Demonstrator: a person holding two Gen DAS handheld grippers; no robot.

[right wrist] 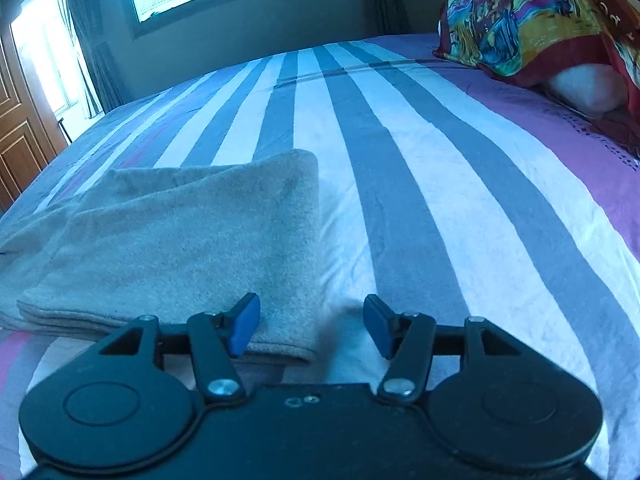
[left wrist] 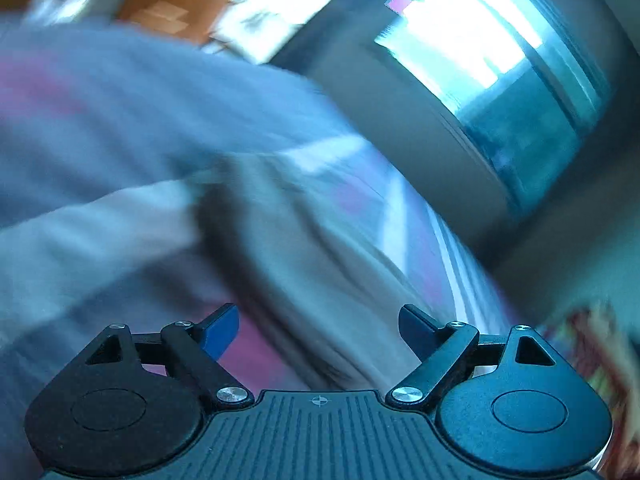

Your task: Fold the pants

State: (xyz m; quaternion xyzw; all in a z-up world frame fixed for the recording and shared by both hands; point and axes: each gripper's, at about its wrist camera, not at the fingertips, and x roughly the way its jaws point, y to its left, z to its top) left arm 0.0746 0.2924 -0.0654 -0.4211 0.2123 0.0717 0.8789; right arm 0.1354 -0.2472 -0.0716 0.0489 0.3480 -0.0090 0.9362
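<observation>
The grey-beige pants (right wrist: 180,236) lie folded in a flat stack on the striped bed cover (right wrist: 420,184), left of centre in the right wrist view. My right gripper (right wrist: 310,328) is open and empty, just above the near right corner of the stack. In the left wrist view the picture is heavily blurred by motion; the pants (left wrist: 312,264) show as a pale grey mass ahead. My left gripper (left wrist: 318,330) is open and empty, close over the cloth.
A colourful pillow (right wrist: 532,20) lies at the far right of the bed, with a white pillow (right wrist: 588,88) beside it. Windows and curtains (right wrist: 80,24) line the far wall. A wooden door (right wrist: 20,120) stands at the left.
</observation>
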